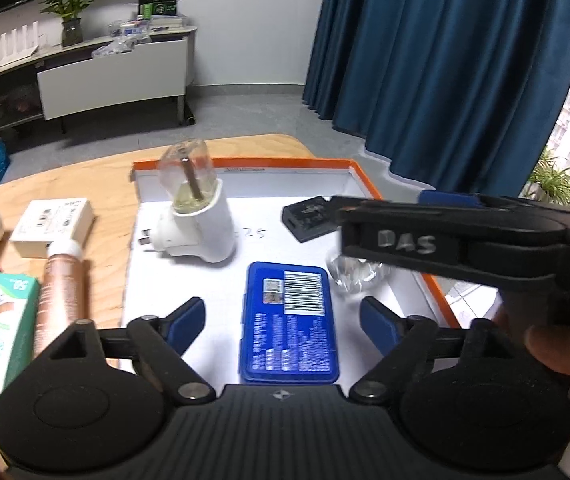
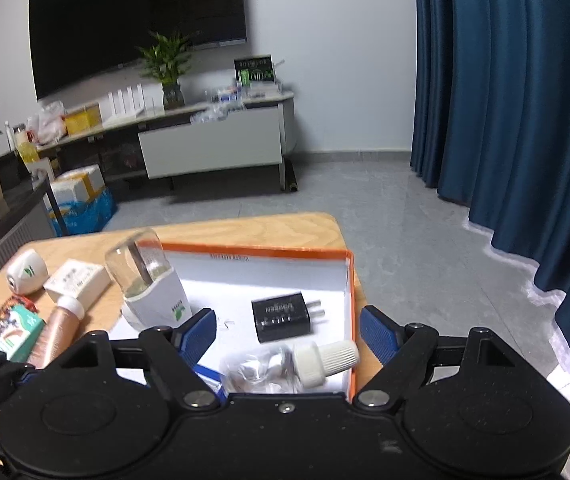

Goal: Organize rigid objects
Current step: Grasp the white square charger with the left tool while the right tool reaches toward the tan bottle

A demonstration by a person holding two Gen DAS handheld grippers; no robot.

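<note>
- Holding four items already, orange-rimmed tray (image 1: pixel 367 184): white plug-in diffuser (image 1: pixel 201 220), black charger (image 1: pixel 311 218), blue case (image 1: pixel 289 322), clear dropper bottle (image 2: pixel 285 366).
- Awaiting sorting, left on counter (image 1: pixel 97 168): white box (image 1: pixel 51 224), copper tube (image 1: pixel 61 292), green carton (image 1: pixel 1 320).
- Left tool (image 1: pixel 283 324): released around blue case; right tool (image 2: pixel 287 334): released, empty.

Two gripper-mounted fisheye cameras look down and forward, close over an orange-rimmed tray (image 1: pixel 365 178) on a wooden bench (image 2: pixel 245 228). Both views share the tray, the bench's clutter, the far sideboard (image 2: pixel 213 144) and blue curtain (image 1: pixel 465 60).
</note>
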